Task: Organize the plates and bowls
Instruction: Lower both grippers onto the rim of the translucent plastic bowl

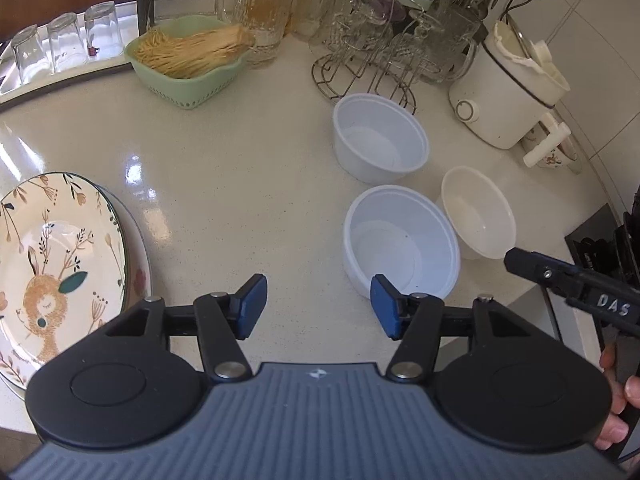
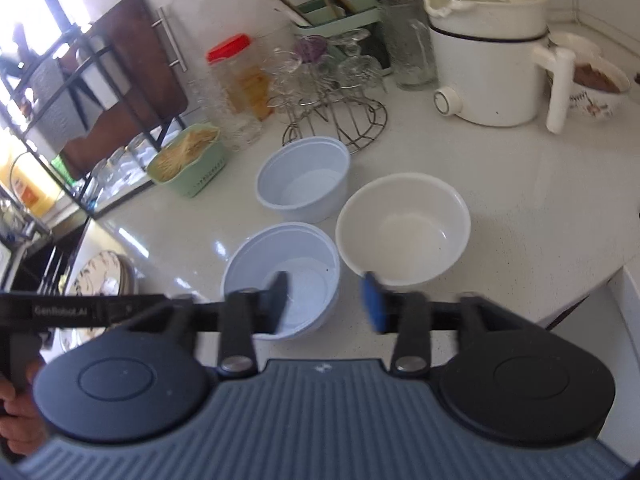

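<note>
Three empty bowls stand close together on the pale counter: a near white bowl, a far white bowl and a cream bowl. A stack of floral plates lies at the left. My left gripper is open above bare counter, just left of the near white bowl, holding nothing. My right gripper, blurred, is open; its jaws straddle the near white bowl's right wall beside the cream bowl, without pressing on it. One of its fingers shows by the cream bowl.
A green basket of pale strands, glass mugs, a wire glass rack and a white electric pot line the back. Upturned glasses stand far left. The counter's edge runs just right of the bowls.
</note>
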`<control>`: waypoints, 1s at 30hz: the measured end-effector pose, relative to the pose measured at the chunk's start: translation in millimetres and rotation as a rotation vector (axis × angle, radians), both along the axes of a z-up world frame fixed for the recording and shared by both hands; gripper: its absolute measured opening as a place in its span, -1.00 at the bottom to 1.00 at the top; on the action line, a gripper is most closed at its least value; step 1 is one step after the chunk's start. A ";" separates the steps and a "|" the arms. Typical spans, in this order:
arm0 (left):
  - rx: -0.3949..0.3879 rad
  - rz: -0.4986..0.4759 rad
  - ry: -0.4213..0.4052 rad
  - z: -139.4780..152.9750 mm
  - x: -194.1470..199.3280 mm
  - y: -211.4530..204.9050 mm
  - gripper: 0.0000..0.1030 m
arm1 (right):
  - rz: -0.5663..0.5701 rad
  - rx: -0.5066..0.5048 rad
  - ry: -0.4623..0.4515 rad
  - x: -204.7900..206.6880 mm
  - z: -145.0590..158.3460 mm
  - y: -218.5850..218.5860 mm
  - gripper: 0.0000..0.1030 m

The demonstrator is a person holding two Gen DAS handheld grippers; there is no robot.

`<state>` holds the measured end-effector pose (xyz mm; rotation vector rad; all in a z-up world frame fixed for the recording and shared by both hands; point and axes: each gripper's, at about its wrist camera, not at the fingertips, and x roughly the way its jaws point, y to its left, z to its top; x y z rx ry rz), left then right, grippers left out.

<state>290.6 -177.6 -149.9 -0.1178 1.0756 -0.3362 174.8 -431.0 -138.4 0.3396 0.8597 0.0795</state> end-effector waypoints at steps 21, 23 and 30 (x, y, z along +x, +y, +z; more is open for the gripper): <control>-0.038 -0.034 0.117 -45.4 58.2 -37.6 -0.51 | 0.083 0.044 0.107 45.2 -45.9 3.6 -0.76; -0.036 -0.036 0.130 -48.3 59.8 -36.5 -0.76 | 0.093 0.043 0.106 46.7 -45.8 5.7 -0.78; -0.046 -0.003 0.149 -41.1 57.0 -18.7 -0.78 | 0.121 0.078 0.112 50.4 -45.2 12.0 -0.79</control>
